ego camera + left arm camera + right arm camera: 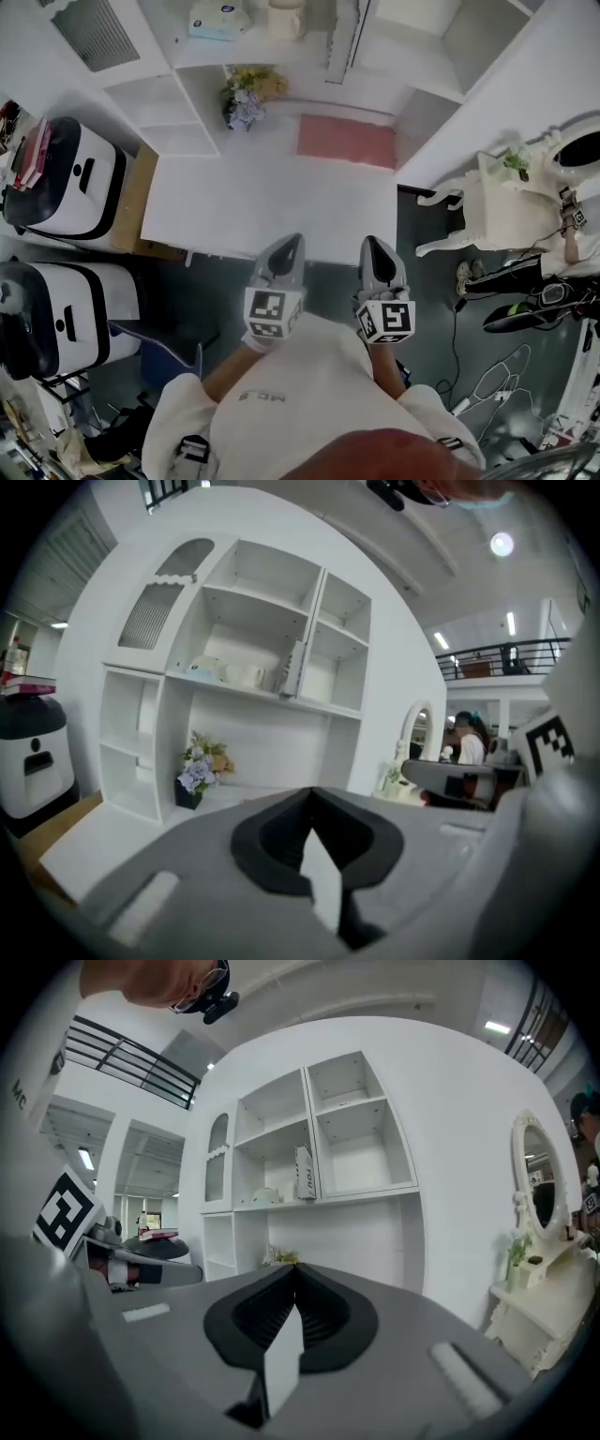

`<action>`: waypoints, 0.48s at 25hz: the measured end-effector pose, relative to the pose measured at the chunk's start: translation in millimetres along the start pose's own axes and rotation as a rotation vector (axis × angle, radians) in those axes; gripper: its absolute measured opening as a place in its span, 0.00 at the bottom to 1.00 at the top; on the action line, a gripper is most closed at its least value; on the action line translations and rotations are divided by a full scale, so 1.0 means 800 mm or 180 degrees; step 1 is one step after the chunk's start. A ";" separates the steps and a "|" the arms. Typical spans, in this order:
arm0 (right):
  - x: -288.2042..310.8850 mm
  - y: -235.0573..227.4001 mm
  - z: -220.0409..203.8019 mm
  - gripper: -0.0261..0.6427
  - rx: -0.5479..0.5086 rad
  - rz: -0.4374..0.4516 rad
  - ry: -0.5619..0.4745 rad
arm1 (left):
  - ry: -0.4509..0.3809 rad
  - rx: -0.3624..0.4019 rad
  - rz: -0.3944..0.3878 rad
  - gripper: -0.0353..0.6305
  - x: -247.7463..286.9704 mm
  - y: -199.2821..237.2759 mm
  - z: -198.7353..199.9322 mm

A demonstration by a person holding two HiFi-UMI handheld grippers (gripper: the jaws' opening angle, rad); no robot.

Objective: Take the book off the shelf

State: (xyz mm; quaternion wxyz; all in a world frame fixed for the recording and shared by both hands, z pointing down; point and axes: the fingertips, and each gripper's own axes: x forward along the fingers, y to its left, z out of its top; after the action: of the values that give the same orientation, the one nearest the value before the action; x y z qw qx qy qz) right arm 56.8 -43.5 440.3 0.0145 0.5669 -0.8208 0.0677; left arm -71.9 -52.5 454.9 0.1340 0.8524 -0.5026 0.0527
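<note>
Left tool (292,242) and right tool (372,244) are fully closed and empty, side by side at the near edge of the counter (234,206). Book (303,1173) stands upright on the upper shelf (328,1199) beside the divider, well apart from both tools. Flowers (246,94) stand on the counter below.

From my end the shelf unit (356,1147) looks like smooth white painted board with a matt finish, and the desk top (262,197) under it looks the same. The book (304,1173) has a smooth white cover. The left gripper (312,794) and the right gripper (292,1269) are matt grey plastic, with black ribbed pads (258,1321) that look rubbery. I also see a brown wood panel (141,197), glossy white plastic shells on the two machines (80,183), a dull pink mat (347,141), and soft pale cloth on the person's top (281,412).
</note>
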 end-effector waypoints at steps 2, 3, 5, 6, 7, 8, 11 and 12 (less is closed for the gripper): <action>0.034 -0.003 0.006 0.03 0.0009 -0.0027 -0.0024 | -0.0031 0.0001 -0.0014 0.05 0.026 0.025 0.012; 0.046 -0.005 0.007 0.03 0.0035 -0.0029 -0.0026 | -0.0039 0.0008 -0.0011 0.06 0.038 0.036 0.016; 0.064 -0.010 0.008 0.03 0.0081 -0.0018 -0.0017 | -0.0049 0.0024 -0.0004 0.06 0.058 0.049 0.023; 0.070 -0.014 0.008 0.03 0.0086 -0.0015 -0.0008 | -0.0042 0.0027 -0.0005 0.06 0.066 0.050 0.026; 0.074 -0.018 0.008 0.03 0.0080 -0.0016 -0.0001 | -0.0027 0.0030 -0.0010 0.06 0.072 0.049 0.030; 0.078 -0.023 0.010 0.03 0.0071 -0.0019 -0.0004 | -0.0016 0.0039 -0.0019 0.06 0.079 0.046 0.035; 0.087 -0.043 0.013 0.03 0.0079 -0.0040 -0.0040 | -0.0057 0.0110 -0.0043 0.06 0.097 0.035 0.055; 0.089 -0.049 0.010 0.03 0.0115 -0.0053 -0.0014 | -0.0070 0.0120 -0.0037 0.06 0.102 0.033 0.060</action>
State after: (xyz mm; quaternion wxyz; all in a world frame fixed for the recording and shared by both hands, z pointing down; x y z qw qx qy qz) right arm 68.2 -124.0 443.2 0.0030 0.5741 -0.8147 0.0811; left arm -57.4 -146.6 432.2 0.1127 0.8582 -0.4981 0.0520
